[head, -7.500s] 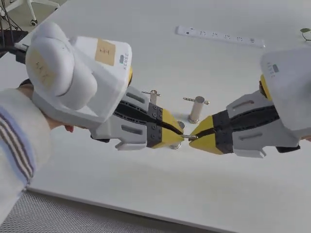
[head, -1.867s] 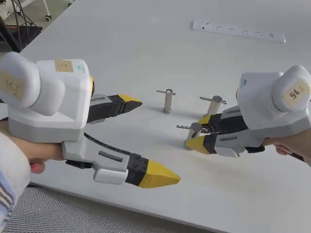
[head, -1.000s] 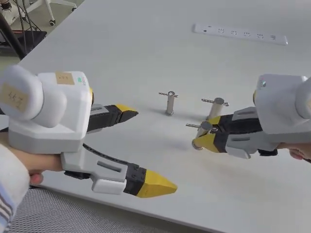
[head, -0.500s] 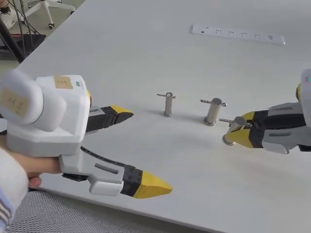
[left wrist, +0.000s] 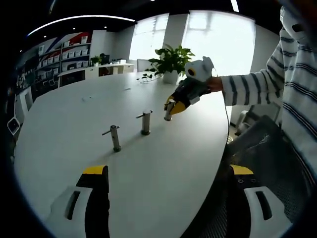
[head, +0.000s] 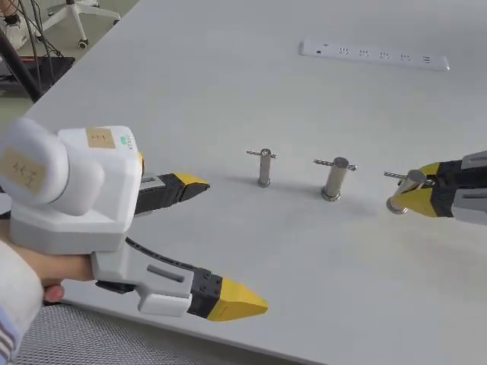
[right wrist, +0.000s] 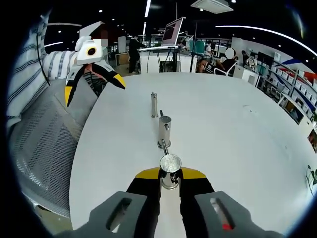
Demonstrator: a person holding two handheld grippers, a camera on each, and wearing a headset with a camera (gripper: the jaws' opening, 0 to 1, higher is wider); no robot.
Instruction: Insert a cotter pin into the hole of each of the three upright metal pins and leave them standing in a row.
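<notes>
The threading looks finished to me: each of the three posts has a wire through its top. The left pin, with its cotter pin crossways, and the middle pin stand upright and free, apart from each other. The third pin is to their right, roughly in line and leaning a little, clamped between the narrow jaws of the right gripper. I cannot tell whether its foot rests on the surface. What seems left is to stand it straight and let go. The left gripper hangs near and to the left, with its jaws spread wide and nothing in them. The table is white and matt, with a power strip far back. Around it is a bright open office with a potted plant, shelves and ceiling lights.
</notes>
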